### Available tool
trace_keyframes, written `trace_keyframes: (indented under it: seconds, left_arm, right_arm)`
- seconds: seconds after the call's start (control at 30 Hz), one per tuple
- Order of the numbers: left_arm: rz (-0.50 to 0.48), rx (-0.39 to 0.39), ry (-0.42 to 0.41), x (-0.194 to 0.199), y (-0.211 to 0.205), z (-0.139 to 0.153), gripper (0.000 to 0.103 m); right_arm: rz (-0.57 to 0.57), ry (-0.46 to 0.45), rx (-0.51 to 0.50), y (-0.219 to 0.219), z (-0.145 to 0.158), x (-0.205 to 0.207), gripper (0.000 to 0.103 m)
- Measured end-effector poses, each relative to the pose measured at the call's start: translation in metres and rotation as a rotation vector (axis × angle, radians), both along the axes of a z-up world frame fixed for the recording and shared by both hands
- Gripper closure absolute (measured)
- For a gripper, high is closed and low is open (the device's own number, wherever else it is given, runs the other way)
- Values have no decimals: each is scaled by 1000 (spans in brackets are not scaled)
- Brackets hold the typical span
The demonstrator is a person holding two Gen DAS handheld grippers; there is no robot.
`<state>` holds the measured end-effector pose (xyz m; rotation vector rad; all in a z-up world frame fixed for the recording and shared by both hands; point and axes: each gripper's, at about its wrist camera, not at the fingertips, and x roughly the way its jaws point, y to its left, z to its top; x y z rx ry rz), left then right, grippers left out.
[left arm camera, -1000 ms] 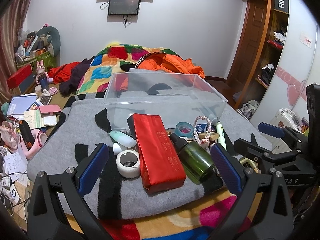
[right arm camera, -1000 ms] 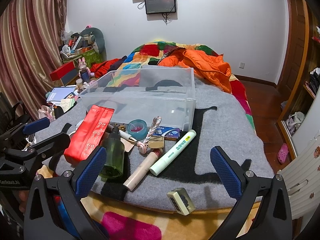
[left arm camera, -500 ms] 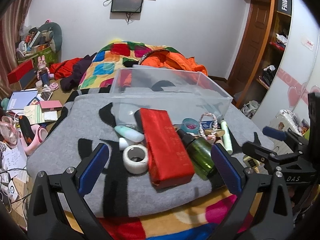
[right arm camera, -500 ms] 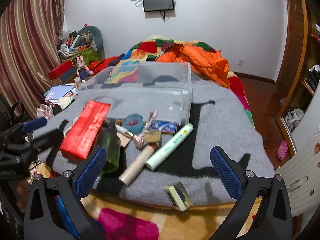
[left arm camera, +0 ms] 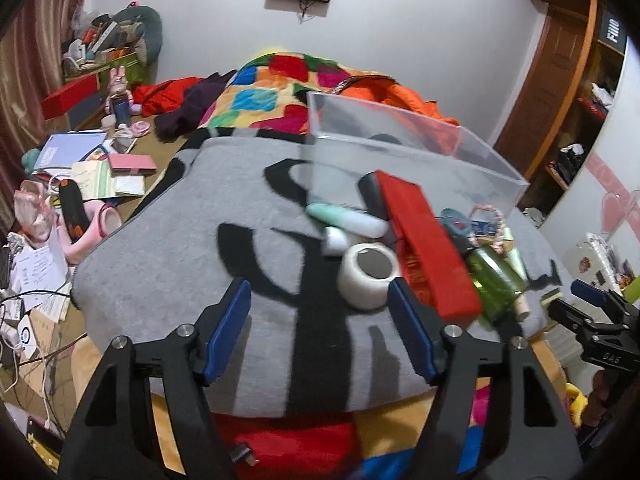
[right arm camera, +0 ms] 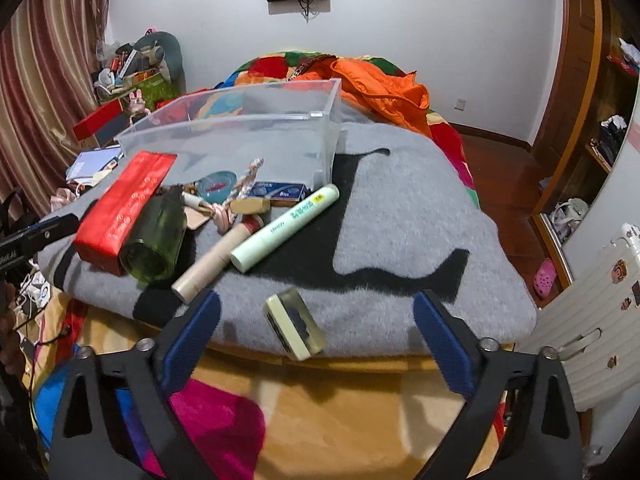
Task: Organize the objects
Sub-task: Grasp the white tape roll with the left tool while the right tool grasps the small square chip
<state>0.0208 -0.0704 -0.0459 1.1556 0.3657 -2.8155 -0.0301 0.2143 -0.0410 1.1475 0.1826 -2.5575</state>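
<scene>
A clear plastic bin (left arm camera: 420, 160) (right arm camera: 248, 136) stands on a grey blanket (left arm camera: 180, 248) (right arm camera: 400, 208). In front of it lie a red packet (left arm camera: 428, 244) (right arm camera: 128, 204), a green bottle (left arm camera: 496, 276) (right arm camera: 158, 240), a white tape roll (left arm camera: 370, 270), a pale green tube (right arm camera: 286, 226), a beige tube (right arm camera: 212, 262) and a small cream box (right arm camera: 296, 322). My left gripper (left arm camera: 320, 332) is open and empty, just left of the tape roll. My right gripper (right arm camera: 316, 344) is open and empty, near the cream box.
A mint case (left arm camera: 344, 220), a teal tape roll (right arm camera: 216, 186), a rope toy (right arm camera: 240, 192) and a blue box (right arm camera: 278, 191) lie by the bin. Cluttered papers (left arm camera: 96, 164) sit left of the bed. An orange jacket (right arm camera: 384, 88) lies behind the bin.
My left gripper has swung left and lower, so the objects now sit at its right. My right gripper has moved closer and lower toward the cream box.
</scene>
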Motion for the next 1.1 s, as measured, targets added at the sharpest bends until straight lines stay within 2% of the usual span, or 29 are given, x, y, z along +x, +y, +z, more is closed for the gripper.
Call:
trace_keyframes:
  seconds: [0.2,0.27,0.47,0.6,0.8,0.83,0.93,1.1]
  left_arm:
    - [-17,-3,-26,-7,0,-13,38]
    - [-31,-10,-16,-8,3,-12,38]
    - [-82,-6,-9,-12,12,-7,38]
    - [-109,-38,-28,-15,22,-11,38]
    - [-101,-46,-40,-31,25,-14,38]
    - [-101,-56,-34,-34,27,-13,42]
    - [-126,-55,-36,-39,33,-15,66]
    - [-115,-81,-16,-31,37,-15,66]
  right_arm:
    - [7,-40,-7,3,-8,-2,44]
    - [16,-48,-13,3,-8,-2,60]
    - [60,-45,-26,-4,-6,1,88]
    - [65,-38,-35,-4,-4,2,88]
    - [67,-6,-76,-3,8,-1,88]
    - [68,5,-77,-4,10,-1,88]
    - [67,28,-81,-5,16,-2,88]
    - [61,55,-89,-7,25,-7,88]
